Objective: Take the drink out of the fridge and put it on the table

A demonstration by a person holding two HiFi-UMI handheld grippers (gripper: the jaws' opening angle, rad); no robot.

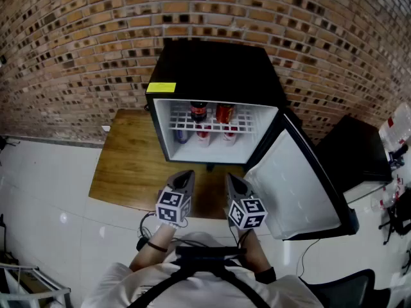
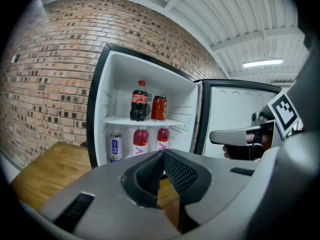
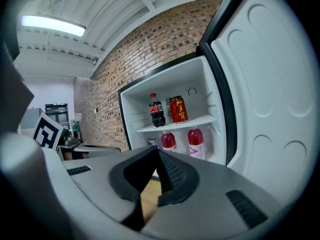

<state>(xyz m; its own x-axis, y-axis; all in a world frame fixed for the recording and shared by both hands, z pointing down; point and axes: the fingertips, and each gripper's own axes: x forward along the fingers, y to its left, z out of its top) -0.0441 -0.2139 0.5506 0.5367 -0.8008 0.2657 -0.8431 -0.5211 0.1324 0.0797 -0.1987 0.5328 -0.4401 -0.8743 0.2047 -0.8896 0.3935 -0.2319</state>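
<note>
1. Black fridge [image 1: 215, 66] stands on a wooden tabletop [image 1: 131, 165] against a brick wall [image 1: 77, 50]. A yellow label sits on its top front left corner.
2. Fridge door [image 1: 289, 185] is swung wide open to the right, with its white inner lining facing up toward the head view.
3. Upper wire shelf [image 1: 212, 124]: a cola bottle [image 2: 139, 101] with a red cap stands upright. A red can [image 2: 158, 108] stands just beside it on the right.
4. Below the shelf there is a pale can [image 2: 116, 148] at the left, then two bottles of red drink [image 2: 140, 141] side by side, all upright.
5. All the drinks are inside the fridge, and none is on the tabletop.
6. Left tool [image 2: 162, 156]: jaws are pressed together at the tips, with nothing between them. It is held in front of the open fridge, over the near edge of the tabletop, pointing at the compartment and well short of it.
7. Right tool [image 3: 158, 154]: jaws are likewise closed tip to tip and empty. It hangs level with the left tool and just beside it, near the lower edge of the door.
8. Neither tool touches the fridge, the door or any drink.
9. The person's forearms show at the bottom of the head view, one behind each tool.
</note>
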